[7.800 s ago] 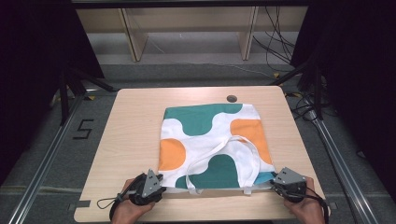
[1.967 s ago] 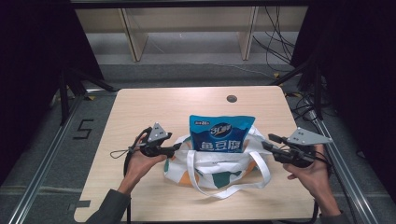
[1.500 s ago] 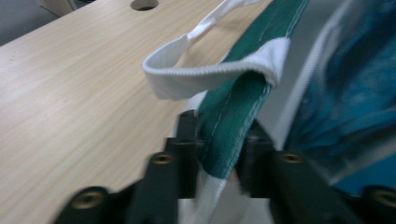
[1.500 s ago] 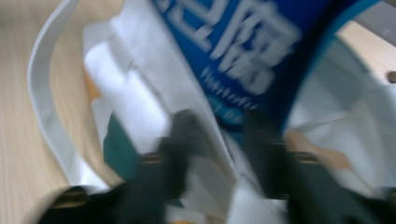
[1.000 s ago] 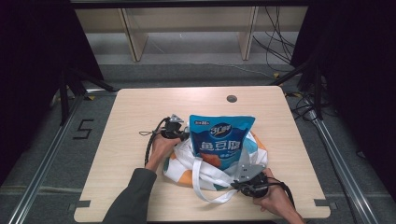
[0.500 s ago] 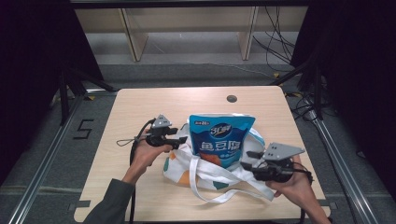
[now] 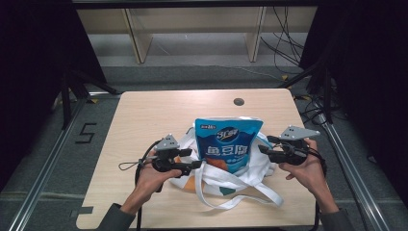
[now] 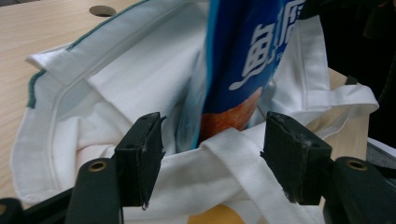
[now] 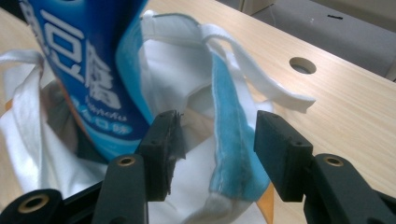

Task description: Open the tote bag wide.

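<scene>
A blue snack bag (image 7: 228, 144) stands upright inside a white tote bag (image 7: 211, 175) with teal and orange patches, at the middle of the table. My left gripper (image 7: 195, 160) is at the tote's left side. In the left gripper view it is open (image 8: 215, 158), with a white handle strap (image 8: 224, 154) lying across the gap and the snack bag (image 8: 252, 56) just beyond. My right gripper (image 7: 263, 146) is at the tote's right side. In the right gripper view it is open (image 9: 212, 149), its jaws on either side of the tote's teal rim (image 9: 229, 126).
The light wooden table (image 7: 154, 115) has a round hole (image 7: 238, 101) near its far edge. The tote's long handles (image 7: 240, 195) trail toward the front edge. A wooden shelf (image 7: 192, 29) and cables (image 7: 288, 48) lie on the floor beyond.
The tote lay flat at first; the snack bag has since stood in it. In the last half second my left gripper came nearer and lower, and my right gripper moved up to the tote's right rim.
</scene>
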Action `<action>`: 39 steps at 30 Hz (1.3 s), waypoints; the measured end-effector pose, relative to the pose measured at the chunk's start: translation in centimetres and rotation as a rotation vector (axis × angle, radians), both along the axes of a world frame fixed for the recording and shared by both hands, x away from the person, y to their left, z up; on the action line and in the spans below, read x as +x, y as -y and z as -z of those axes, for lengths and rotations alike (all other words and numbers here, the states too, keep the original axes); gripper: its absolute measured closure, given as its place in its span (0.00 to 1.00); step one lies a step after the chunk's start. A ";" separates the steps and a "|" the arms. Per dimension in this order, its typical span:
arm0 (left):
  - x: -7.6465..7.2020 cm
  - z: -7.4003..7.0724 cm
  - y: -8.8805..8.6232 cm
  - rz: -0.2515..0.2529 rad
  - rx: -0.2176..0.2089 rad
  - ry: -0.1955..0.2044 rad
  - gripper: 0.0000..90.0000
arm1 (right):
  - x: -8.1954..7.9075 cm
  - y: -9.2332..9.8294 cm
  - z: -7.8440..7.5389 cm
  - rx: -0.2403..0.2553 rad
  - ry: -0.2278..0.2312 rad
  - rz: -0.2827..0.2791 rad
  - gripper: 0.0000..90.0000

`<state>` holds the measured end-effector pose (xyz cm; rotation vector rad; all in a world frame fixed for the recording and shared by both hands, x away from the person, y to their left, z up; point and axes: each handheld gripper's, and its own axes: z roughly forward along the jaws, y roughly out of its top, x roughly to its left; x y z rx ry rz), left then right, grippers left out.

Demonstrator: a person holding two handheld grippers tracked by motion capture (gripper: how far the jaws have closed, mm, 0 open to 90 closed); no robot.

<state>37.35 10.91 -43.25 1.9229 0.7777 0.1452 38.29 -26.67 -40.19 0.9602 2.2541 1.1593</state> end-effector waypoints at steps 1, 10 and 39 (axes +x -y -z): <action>-0.1 0.2 0.5 -0.005 0.000 -0.002 0.41 | 0.2 0.1 -0.1 -0.003 -0.004 0.000 0.56; 0.7 2.7 3.2 0.020 0.138 0.019 0.35 | 2.9 -0.3 0.2 0.020 -0.050 0.006 0.61; -4.1 4.9 0.2 0.134 0.313 0.065 0.65 | 8.1 0.8 8.2 -0.288 -0.089 0.158 0.87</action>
